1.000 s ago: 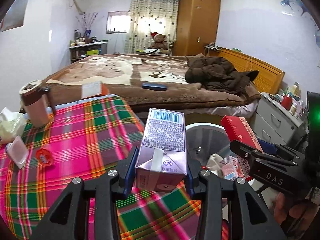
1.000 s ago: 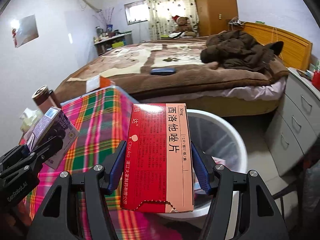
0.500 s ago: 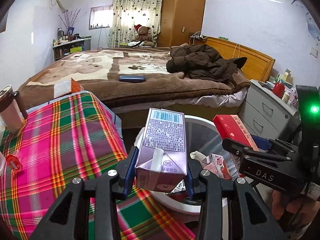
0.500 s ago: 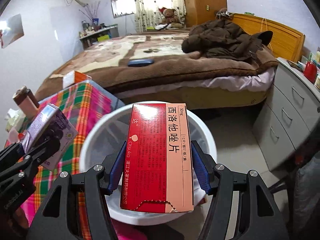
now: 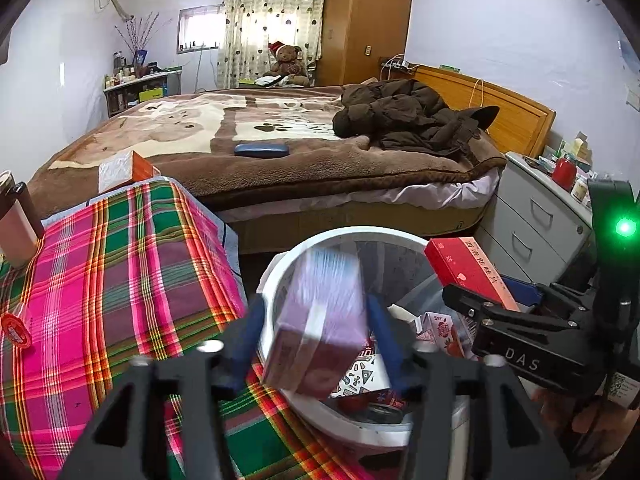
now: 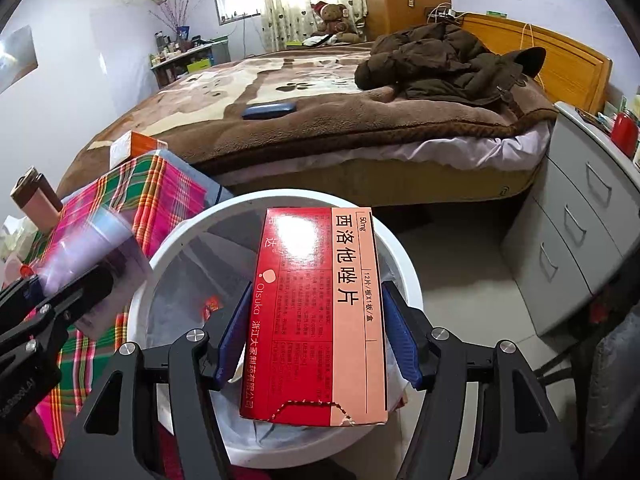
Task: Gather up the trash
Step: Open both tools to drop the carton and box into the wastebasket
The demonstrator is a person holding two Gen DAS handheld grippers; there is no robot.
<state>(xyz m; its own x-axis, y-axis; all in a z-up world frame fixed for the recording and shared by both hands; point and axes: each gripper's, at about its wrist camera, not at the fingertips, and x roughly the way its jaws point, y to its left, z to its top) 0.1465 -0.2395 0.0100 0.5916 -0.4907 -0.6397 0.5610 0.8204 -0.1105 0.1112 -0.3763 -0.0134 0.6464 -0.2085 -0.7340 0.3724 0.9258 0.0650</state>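
While both grippers hang over it, the white trash bin point(image 6: 404, 276) sits on the floor between the bed point(image 5: 280, 148) and the plaid-covered table point(image 5: 120, 272), already holding cartons and wrappers. Bed: brown blanket, dark jacket point(image 5: 412, 120) heaped near the headboard, blue case point(image 5: 261, 149) lying flat mid-blanket. Grey drawer unit point(image 6: 576, 232) to the right of the bin.

Right gripper point(image 6: 312, 344): jaws set on either side of the red medicine box point(image 6: 316, 312); blue pads sit at the box's two long sides, box upright, above the bin's mouth. Torn flap at its near end.

Left gripper point(image 5: 316, 344): jaws spread wide, gaps visible on both sides of the purple drink carton point(image 5: 320, 316). Carton blurred, tilted, apart from both pads, over the bin's near rim at the table edge.

Small items on the table: tumbler point(image 5: 16, 220) at the far left edge, red lid point(image 5: 15, 331) on the cloth.
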